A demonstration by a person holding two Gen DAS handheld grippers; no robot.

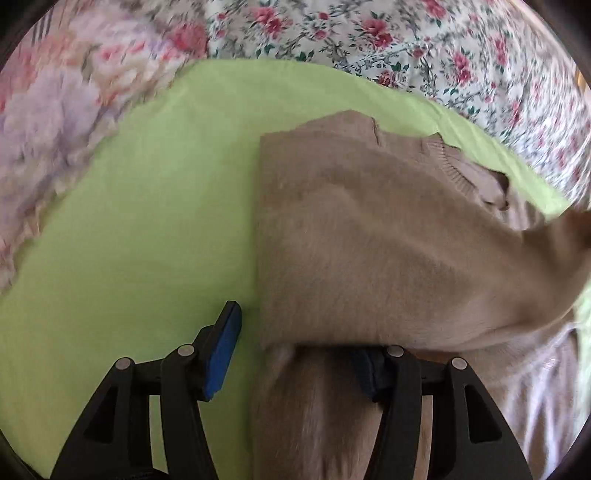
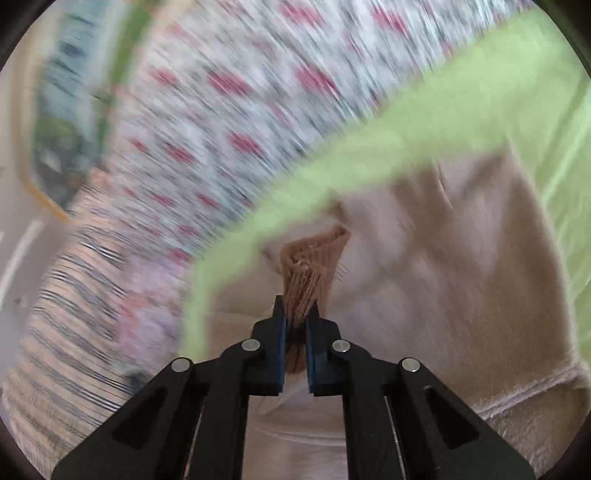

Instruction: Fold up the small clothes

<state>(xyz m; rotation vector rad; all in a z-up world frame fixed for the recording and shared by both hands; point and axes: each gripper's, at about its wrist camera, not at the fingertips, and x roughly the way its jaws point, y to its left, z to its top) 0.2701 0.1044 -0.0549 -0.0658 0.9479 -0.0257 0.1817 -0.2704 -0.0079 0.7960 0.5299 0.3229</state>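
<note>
A small beige knit sweater (image 1: 369, 229) lies partly folded on a light green cloth (image 1: 129, 221). My left gripper (image 1: 295, 350) is open at the sweater's near edge: its left finger (image 1: 221, 354) rests over the green cloth, while its right finger (image 1: 369, 373) is partly hidden under a fold of the sweater. In the right wrist view my right gripper (image 2: 296, 325) is shut on the ribbed cuff (image 2: 310, 269) of the sweater (image 2: 461, 277), holding it lifted. That view is blurred by motion.
The green cloth (image 2: 443, 110) lies on a floral bedsheet (image 1: 369, 33). A pink flowered fabric (image 1: 55, 118) lies at the left. A striped fabric (image 2: 66, 314) and a framed picture (image 2: 55, 122) show at the left of the right wrist view.
</note>
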